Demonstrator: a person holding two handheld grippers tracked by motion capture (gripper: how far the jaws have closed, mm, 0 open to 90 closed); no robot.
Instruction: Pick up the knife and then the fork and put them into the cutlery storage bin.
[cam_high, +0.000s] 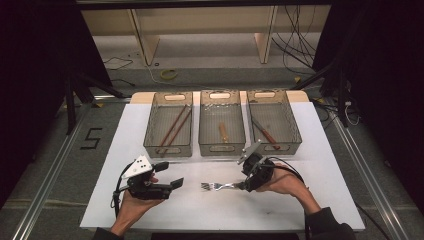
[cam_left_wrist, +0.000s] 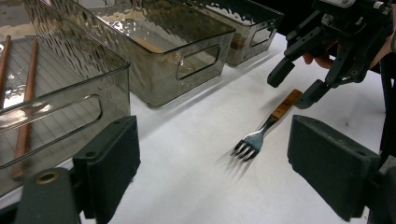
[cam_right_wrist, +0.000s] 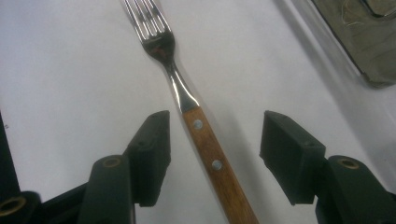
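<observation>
While the high view takes in a lot of room, it's mostly a white table (cam_high: 150, 200) on a grey floor with metal rails either side, loose cables and pale wooden legs at the back, and a "5" taped on the floor to the left. Three smoky see-through bins (cam_high: 222, 122) sit side by side along the far half. On the bare near part lies the fork (cam_high: 216, 186), tines to the left, with the right gripper (cam_high: 245, 186) down at its handle end. The left gripper (cam_high: 175, 183) sits over the near-left area, well apart from the fork.

From the left gripper view, its chunky matte black pads are spread wide with nothing between them. The bins have a rippled plastic texture and slot handles; the nearest holds wooden chopsticks (cam_left_wrist: 25, 112). The fork lies just beyond on the matte white top, shiny steel head, brown handle.

Right gripper view: jaws spread, straddling the fork's wood handle (cam_right_wrist: 212, 163) with two metal rivets, pads not touching it.
</observation>
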